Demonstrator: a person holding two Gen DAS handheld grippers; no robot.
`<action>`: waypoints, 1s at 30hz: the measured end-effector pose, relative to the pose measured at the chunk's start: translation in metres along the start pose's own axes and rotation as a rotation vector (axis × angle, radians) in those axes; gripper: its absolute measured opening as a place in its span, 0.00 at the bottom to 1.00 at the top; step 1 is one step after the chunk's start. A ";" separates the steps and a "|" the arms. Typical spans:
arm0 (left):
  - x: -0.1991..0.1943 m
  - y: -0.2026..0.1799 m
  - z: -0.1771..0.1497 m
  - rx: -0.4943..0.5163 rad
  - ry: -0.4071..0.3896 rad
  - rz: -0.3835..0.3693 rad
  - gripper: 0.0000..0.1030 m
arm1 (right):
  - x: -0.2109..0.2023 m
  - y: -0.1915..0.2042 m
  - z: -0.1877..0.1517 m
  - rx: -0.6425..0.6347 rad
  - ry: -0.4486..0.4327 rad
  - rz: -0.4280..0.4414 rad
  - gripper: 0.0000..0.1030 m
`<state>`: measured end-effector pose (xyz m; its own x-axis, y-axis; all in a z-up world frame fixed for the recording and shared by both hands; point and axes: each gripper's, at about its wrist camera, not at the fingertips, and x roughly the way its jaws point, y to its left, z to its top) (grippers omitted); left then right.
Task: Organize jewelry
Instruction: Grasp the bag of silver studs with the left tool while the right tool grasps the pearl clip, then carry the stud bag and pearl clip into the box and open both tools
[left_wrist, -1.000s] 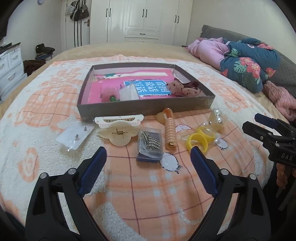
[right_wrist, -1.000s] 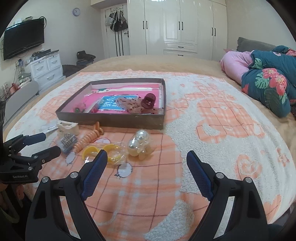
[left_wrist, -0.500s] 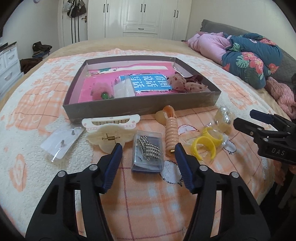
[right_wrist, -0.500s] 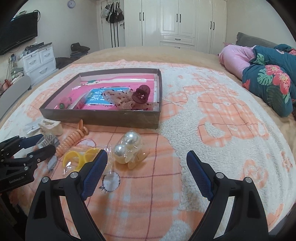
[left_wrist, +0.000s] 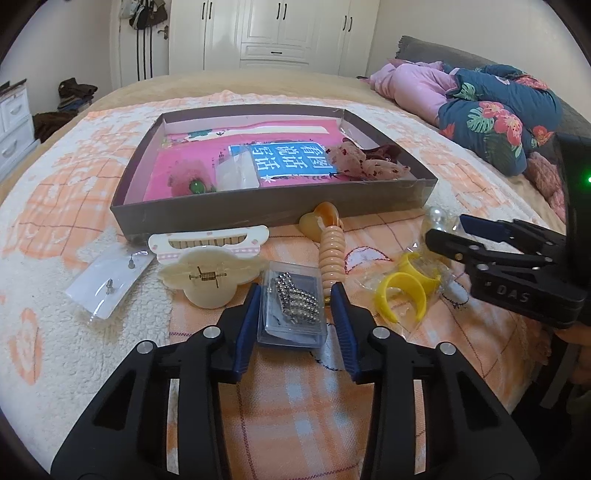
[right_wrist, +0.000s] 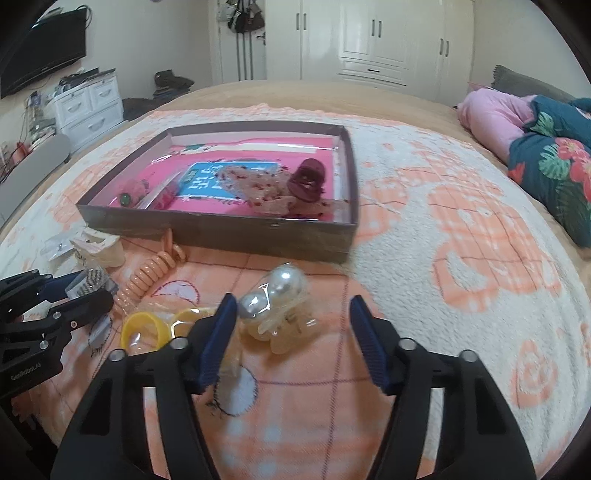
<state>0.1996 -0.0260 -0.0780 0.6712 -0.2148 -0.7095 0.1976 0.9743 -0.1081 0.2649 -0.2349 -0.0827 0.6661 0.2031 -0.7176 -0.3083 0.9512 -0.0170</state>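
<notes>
A small clear box of rhinestone jewelry (left_wrist: 291, 306) lies on the blanket between the fingers of my left gripper (left_wrist: 293, 291). Its jaws are closing, and a thin gap still shows on each side of the box. A bagged pearl hair clip (right_wrist: 273, 295) lies between the fingers of my right gripper (right_wrist: 291, 299). Those jaws are closing too, and the pads do not touch it. Beside it are bagged yellow rings (right_wrist: 147, 328). The dark shallow tray (left_wrist: 258, 212) with a pink lining stands just behind the row of items.
A peach coil hair tie (left_wrist: 332, 254), a cream hair claw (left_wrist: 210, 273) and a bag of ear studs (left_wrist: 107, 284) lie in front of the tray. Scrunchies (right_wrist: 306, 181) are in the tray. Folded bedding (left_wrist: 495, 110) lies at the right.
The left jaws have narrowed from wide to close around the rhinestone box. The right gripper has come forward and down over the pearl clip, and its jaws have narrowed.
</notes>
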 end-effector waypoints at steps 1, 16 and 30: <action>0.000 0.000 0.000 -0.001 0.002 -0.001 0.25 | 0.003 0.002 0.000 -0.012 0.007 -0.005 0.50; -0.009 -0.003 -0.003 0.006 -0.008 -0.008 0.24 | -0.015 -0.020 0.000 0.100 -0.042 0.010 0.42; -0.037 0.003 0.010 -0.022 -0.098 -0.034 0.24 | -0.044 -0.007 0.001 0.060 -0.110 0.074 0.42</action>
<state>0.1828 -0.0161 -0.0450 0.7310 -0.2521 -0.6341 0.2062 0.9674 -0.1470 0.2387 -0.2506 -0.0504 0.7144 0.2948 -0.6346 -0.3208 0.9440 0.0773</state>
